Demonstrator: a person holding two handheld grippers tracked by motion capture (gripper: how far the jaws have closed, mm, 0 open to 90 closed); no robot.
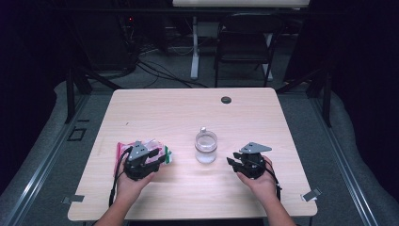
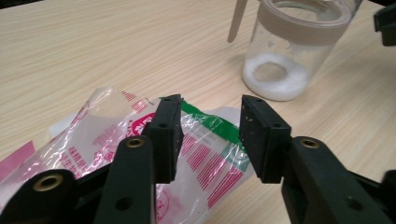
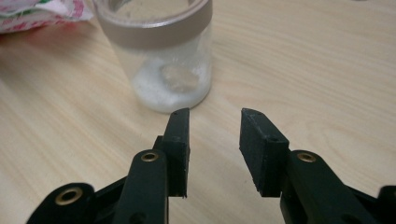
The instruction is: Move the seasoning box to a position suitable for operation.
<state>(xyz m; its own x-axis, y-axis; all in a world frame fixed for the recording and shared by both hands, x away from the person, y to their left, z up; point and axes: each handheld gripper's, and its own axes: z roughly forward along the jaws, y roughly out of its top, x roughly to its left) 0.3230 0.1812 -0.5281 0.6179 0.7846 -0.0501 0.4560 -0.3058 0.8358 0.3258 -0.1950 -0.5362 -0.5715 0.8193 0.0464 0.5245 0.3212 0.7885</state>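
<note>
The left gripper [image 2: 208, 135] hovers with jaws apart over the crinkled plastic packet [image 2: 116, 140], probably lining up a grasp, while the right gripper [image 3: 215, 149], also parted and empty, faces the jar [image 3: 161, 56]. The jar stands upright mid-table with its mouth up; the packet lies flat at its left, long axis roughly across the table [image 1: 188, 108]

Jar [image 1: 206, 147] mid-table [image 1: 188, 108], plastic bag [image 1: 162, 153] to its left, left hand-held gripper [image 1: 157, 157] over the bag, right hand-held gripper [image 1: 234, 163] right of the jar
</note>
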